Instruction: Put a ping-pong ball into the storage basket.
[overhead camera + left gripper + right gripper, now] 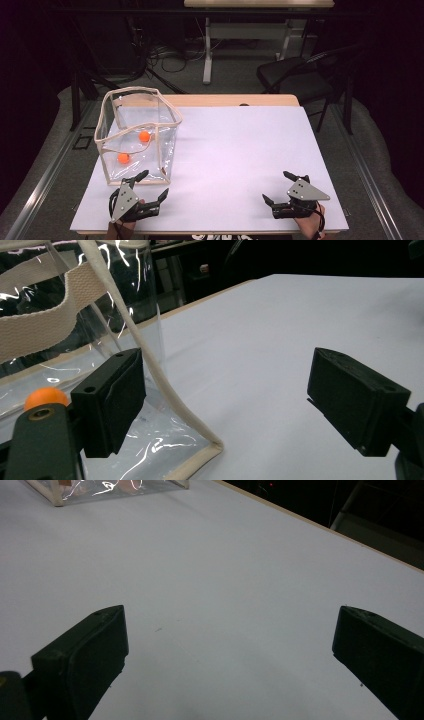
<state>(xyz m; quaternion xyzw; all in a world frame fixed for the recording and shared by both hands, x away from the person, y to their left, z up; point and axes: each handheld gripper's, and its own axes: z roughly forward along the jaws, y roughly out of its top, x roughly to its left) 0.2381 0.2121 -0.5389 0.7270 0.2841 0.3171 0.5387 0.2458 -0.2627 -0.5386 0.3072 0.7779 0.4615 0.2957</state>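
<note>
At the left of the high view we see a clear bag [137, 135] with cream trim standing on the white worktop [235, 150], two orange balls [144, 136] inside it. Just below its near corner, at lower left, sits our left claw [155, 184], jaws wide and holding nothing. Far across at lower right, our right claw [277, 187] rests, also wide and holding nothing.

The left tool [227, 405] half hides one orange ball [46, 397].
</note>
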